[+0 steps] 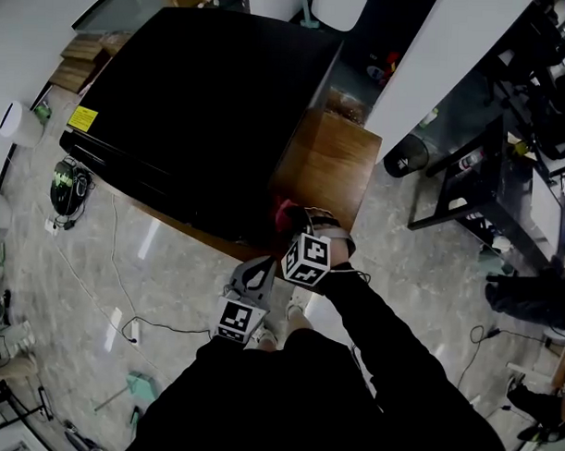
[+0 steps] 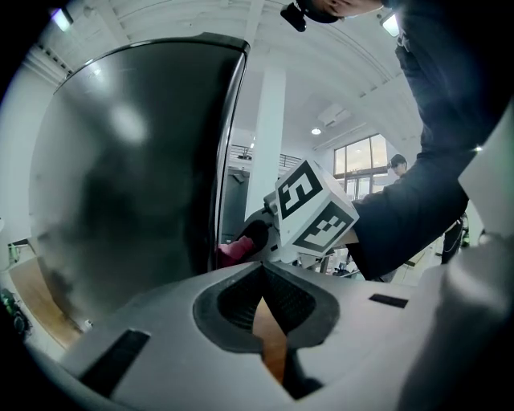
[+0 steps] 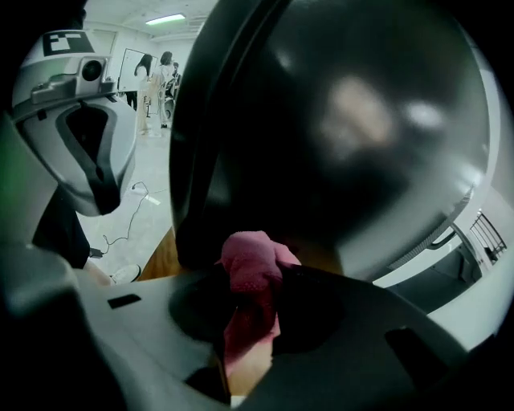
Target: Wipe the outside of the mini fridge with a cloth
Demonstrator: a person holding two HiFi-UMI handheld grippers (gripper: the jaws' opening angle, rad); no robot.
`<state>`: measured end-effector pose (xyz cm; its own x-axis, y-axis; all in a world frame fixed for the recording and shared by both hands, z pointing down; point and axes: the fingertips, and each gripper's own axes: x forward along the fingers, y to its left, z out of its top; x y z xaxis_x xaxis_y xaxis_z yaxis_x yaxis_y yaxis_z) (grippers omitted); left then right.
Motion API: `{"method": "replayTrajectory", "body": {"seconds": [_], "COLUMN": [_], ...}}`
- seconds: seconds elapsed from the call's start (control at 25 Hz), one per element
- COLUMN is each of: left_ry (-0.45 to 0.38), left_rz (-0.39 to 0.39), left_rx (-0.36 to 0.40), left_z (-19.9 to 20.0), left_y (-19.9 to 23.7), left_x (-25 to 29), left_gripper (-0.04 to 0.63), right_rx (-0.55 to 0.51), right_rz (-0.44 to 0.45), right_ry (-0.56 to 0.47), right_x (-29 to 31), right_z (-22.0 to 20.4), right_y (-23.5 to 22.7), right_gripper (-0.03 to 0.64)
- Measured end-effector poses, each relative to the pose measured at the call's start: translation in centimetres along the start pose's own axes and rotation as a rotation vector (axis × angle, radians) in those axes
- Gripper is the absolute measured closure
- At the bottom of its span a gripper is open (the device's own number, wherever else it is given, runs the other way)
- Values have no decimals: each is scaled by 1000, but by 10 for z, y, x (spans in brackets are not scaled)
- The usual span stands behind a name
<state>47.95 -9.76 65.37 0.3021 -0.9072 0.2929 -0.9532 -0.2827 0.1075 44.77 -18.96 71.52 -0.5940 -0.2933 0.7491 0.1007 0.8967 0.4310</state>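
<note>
Pale glossy floor (image 1: 124,261) spreads all round the mini fridge (image 1: 203,106). In head view the fridge is a black glossy box seen from above, standing on a brown wooden table (image 1: 335,166). Bare table top shows past the fridge's right side, plus a thin strip along its near edge. A dark metal rack (image 1: 469,180) stands well apart from the fridge, beyond the table's right end. A person in black sleeves stands at the fridge's near right corner, w/ both arms reaching toward it.

Right tongs (image 1: 292,222) are at that corner, low on the fridge's side wall & just above the table, marker cube facing up. They're clamped on a pink cloth (image 1: 285,213). In right gripper view the cloth (image 3: 250,269) is bunched btwn the jaws, its wad sticking out past the tips & up against the fridge's dark wall nr the bottom edge.

Left tongs (image 1: 259,268) hang just beside the right ones, a bit further out from the fridge & not touching it. In left gripper view they're closed tip to tip w/ nothing held, pointing along the fridge's corner edge. The cloth (image 2: 234,250) & the right tongs' marker cube show just past them.

A thin cable (image 1: 122,327) trails on the floor out from the fridge's near edge. A small yellow label (image 1: 83,119) sits at the left corner of the fridge's top.
</note>
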Motion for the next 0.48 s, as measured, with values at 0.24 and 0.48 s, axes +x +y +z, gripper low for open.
{"method": "replayTrajectory", "body": {"seconds": [0.24,0.48], "left_ry": [22,29], "left_rz": [-4,-1], "left_rx": [-21,-31], "left_z": [2,6], "left_y": [-1,1], "left_x": [40,83], "left_gripper": [589,589], "right_rx": [-12,-48], "right_rz": [16,31], "right_ry": [8,30], "right_x": [19,42], "right_z": [-20,-46], "right_y": [-40,-83], "right_gripper": [506,506]}}
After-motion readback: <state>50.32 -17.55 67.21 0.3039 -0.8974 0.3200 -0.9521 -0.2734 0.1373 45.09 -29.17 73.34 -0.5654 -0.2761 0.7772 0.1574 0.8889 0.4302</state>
